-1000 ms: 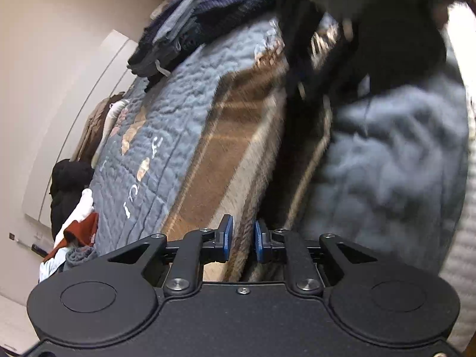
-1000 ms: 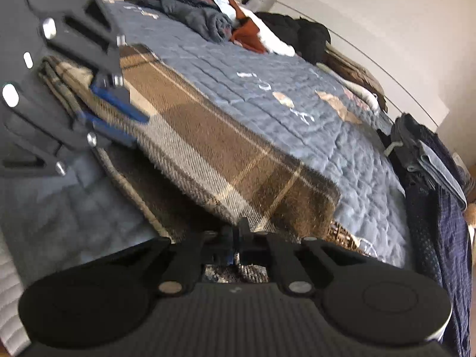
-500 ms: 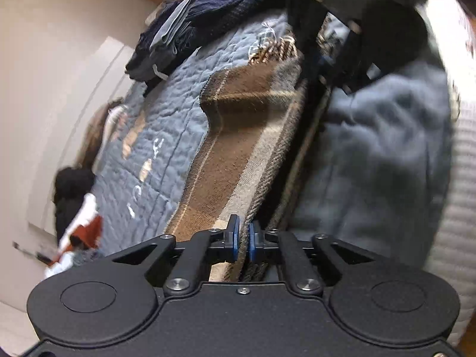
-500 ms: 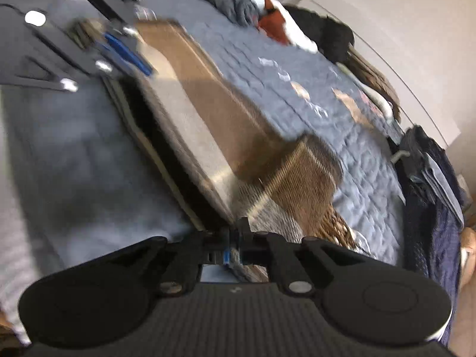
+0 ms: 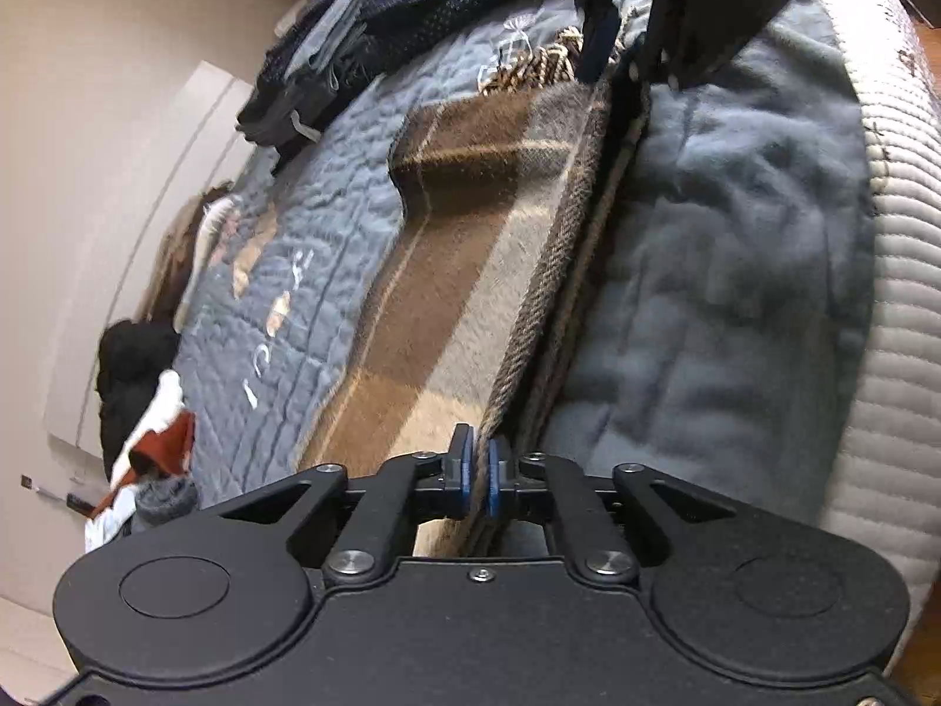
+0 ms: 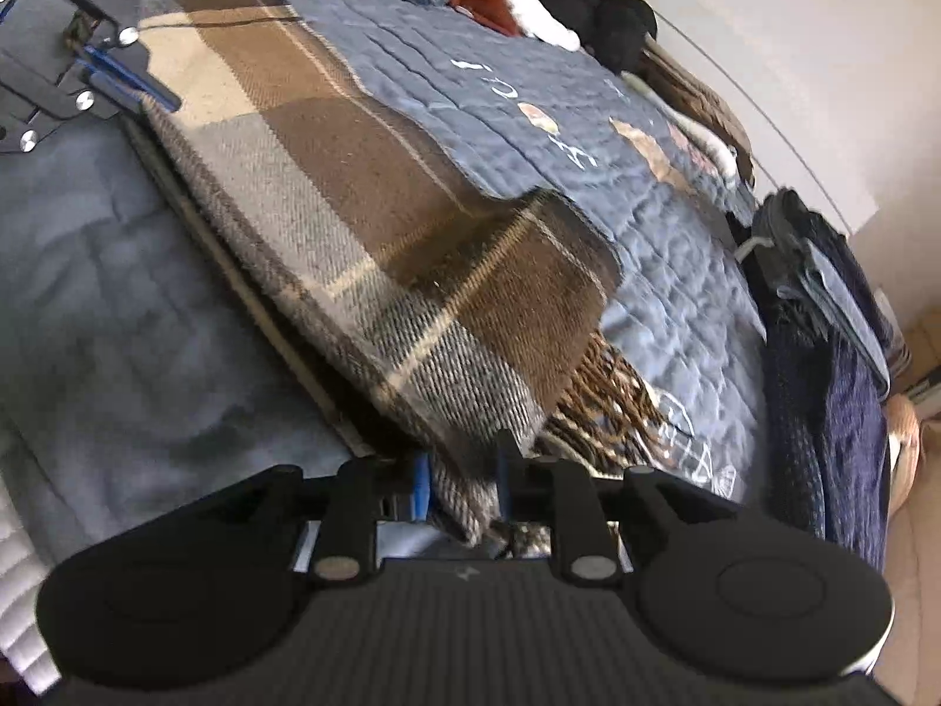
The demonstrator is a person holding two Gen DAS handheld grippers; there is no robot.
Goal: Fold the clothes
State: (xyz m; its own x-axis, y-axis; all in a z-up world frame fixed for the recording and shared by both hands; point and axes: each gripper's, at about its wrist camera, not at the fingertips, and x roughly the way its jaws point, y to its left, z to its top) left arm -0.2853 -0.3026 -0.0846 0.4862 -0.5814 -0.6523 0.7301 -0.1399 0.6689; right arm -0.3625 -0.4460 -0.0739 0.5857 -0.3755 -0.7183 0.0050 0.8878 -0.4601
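The left gripper (image 5: 477, 478) was clamped on the near edge of the plaid scarf (image 5: 447, 270), pads close together on the fabric. The right gripper (image 6: 461, 485) stood with its jaws apart around the fringed end – the cloth lay between the pads, hardly pinched. The scarf lay doubled along the front of the bed, on the blue quilt (image 5: 306, 247). With so loose a hold the fringed end could have slipped free, and the doubled layers might have slid askew – toward the heaped clothes (image 6: 823, 365) beyond.
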